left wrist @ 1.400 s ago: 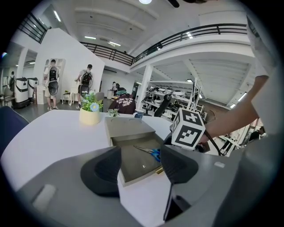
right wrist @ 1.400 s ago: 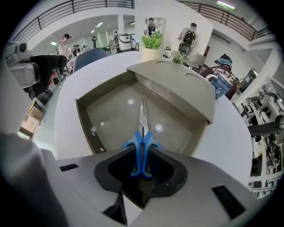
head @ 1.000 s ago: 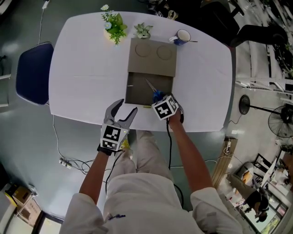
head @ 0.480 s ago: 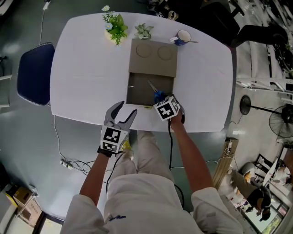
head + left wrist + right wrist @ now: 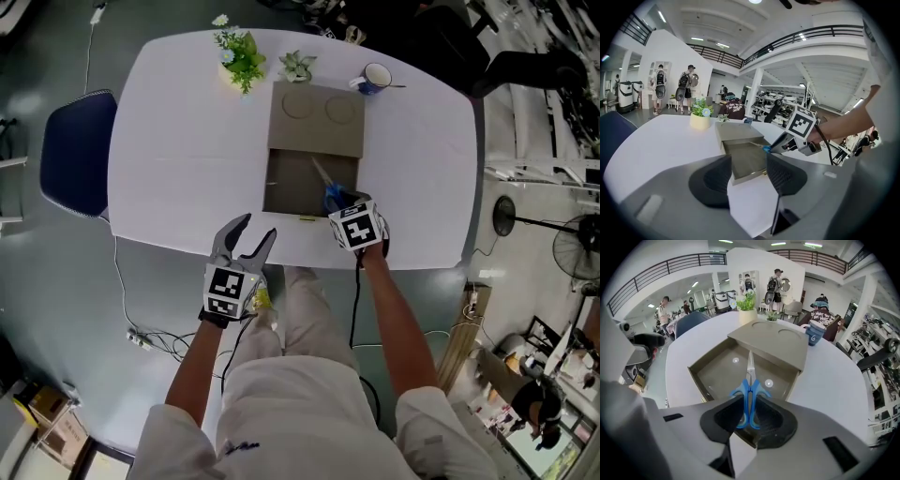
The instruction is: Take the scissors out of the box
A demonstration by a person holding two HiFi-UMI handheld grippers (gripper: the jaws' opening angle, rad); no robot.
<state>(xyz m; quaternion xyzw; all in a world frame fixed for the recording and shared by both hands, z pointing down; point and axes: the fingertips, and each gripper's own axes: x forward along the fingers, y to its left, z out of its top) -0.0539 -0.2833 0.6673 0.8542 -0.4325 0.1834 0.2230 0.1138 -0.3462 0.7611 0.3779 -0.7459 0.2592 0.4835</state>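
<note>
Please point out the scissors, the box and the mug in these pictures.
scissors (image 5: 750, 386), right gripper view, where the blue handles meet.
box (image 5: 315, 131), head view, on its flat brown top.
mug (image 5: 376, 75), head view, on the white inside of its mouth.

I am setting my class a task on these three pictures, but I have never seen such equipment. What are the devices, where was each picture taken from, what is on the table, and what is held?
No robot here: a person holds a two-jaw gripper in each hand. The head view looks down from a camera on the person's head. Each gripper view comes from a camera riding on that gripper. On the table stand an open box, a flowering plant, a small plant and a mug. The right gripper is shut on blue scissors, blades pointing into the box. The left gripper is open and empty.
</note>
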